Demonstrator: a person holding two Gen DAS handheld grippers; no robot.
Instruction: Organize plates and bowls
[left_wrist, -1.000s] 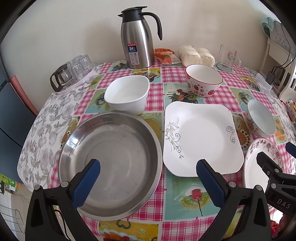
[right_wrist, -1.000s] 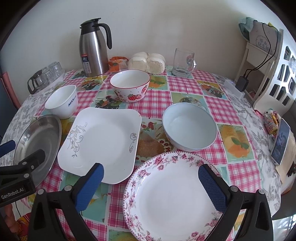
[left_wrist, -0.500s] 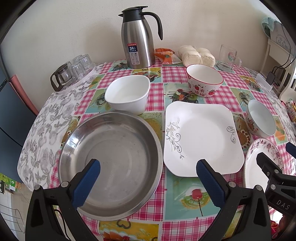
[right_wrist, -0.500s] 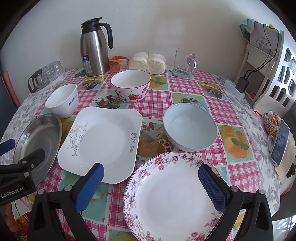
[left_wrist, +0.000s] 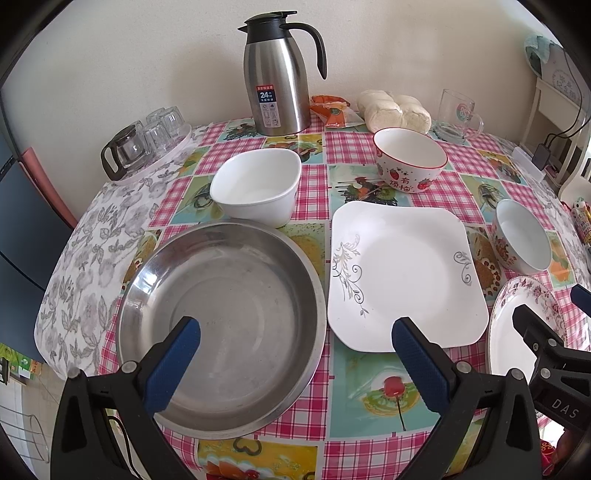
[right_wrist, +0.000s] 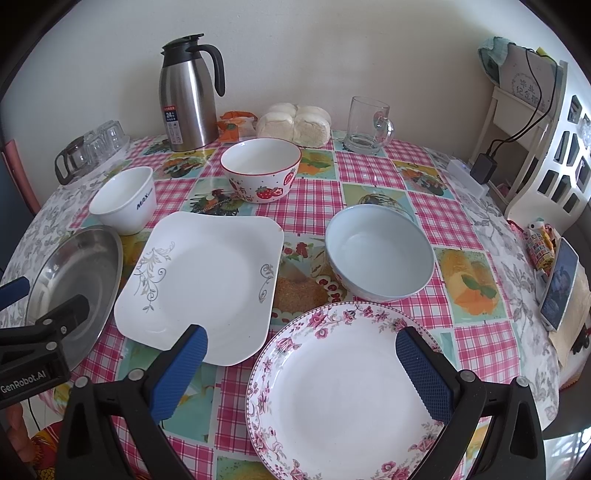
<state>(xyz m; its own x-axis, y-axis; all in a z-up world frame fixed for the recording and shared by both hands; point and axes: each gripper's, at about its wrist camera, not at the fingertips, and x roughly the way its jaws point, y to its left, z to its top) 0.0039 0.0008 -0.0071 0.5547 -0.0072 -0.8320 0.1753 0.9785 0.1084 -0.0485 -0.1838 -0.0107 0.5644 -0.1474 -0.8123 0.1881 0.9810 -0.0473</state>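
Little has changed over the last second: the left gripper (left_wrist: 295, 354) still hangs wide open over the steel pan (left_wrist: 221, 321), the right gripper (right_wrist: 301, 365) wide open over the floral plate (right_wrist: 343, 398). The square plate (right_wrist: 207, 284) lies at ten o'clock from the floral plate, with the pale blue bowl (right_wrist: 380, 254) at twelve, so sorting appears not yet begun.

Steel pan (left_wrist: 221, 325), lower left of the left wrist view: brushed metal, dull sheen, faint scuffs. Square plate (left_wrist: 402, 273), centre: glossy white ceramic, grey scroll print. Floral plate (right_wrist: 343, 391), lower centre of the right wrist view: glazed ceramic, pink rim pattern. Pale bowl (right_wrist: 380, 254), centre right: smooth glazed ceramic. Thermos jug (left_wrist: 277, 74), top: satin steel, black plastic lid and handle. Glass mug (right_wrist: 367, 125), upper right: clear glass. Tablecloth (left_wrist: 314, 184): shiny, smooth printed sheet. Gripper pads (right_wrist: 424, 373): blue, textured.
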